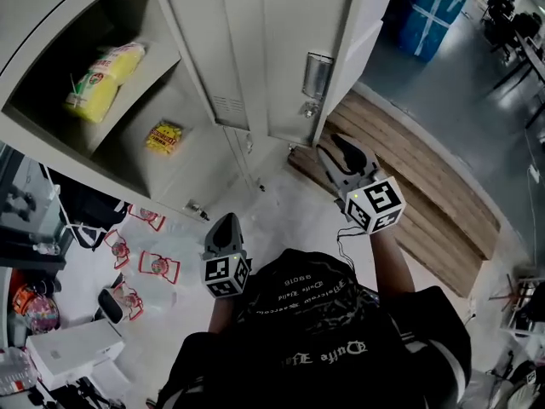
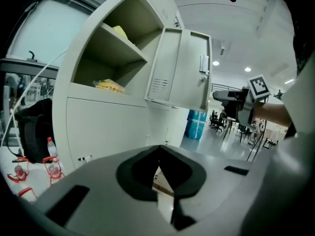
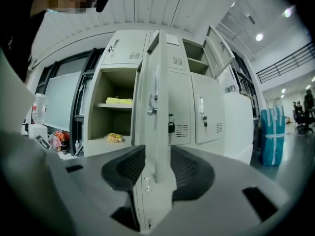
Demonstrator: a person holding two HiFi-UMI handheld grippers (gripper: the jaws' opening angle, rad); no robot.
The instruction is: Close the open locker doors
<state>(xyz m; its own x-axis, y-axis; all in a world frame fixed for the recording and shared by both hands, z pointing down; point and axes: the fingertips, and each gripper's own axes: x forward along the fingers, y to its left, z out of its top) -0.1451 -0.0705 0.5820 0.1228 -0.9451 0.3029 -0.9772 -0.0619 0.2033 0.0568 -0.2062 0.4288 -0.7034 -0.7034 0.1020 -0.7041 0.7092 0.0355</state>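
Observation:
The grey locker bank has one compartment [image 1: 111,83] standing open, with a yellow package [image 1: 104,79] on its shelf and a small packet [image 1: 163,136] below. Its door [image 1: 281,49] swings out towards me, latch handle [image 1: 317,75] on its face. My right gripper [image 1: 336,153] is open just off the door's lower corner. In the right gripper view the door edge [image 3: 155,82] lines up between the spread jaws of the right gripper [image 3: 157,168]; contact cannot be told. A second, upper door [image 3: 219,50] is open too. My left gripper [image 1: 226,227] hangs lower, shut and empty [image 2: 158,149].
Wooden boards [image 1: 426,203] lie on the floor right of the lockers. Bottles in red holders [image 1: 157,267] and a white box [image 1: 72,352] sit on the floor at left. A blue wrapped stack [image 1: 430,11] stands beyond. A padlock [image 3: 171,127] hangs on a closed door.

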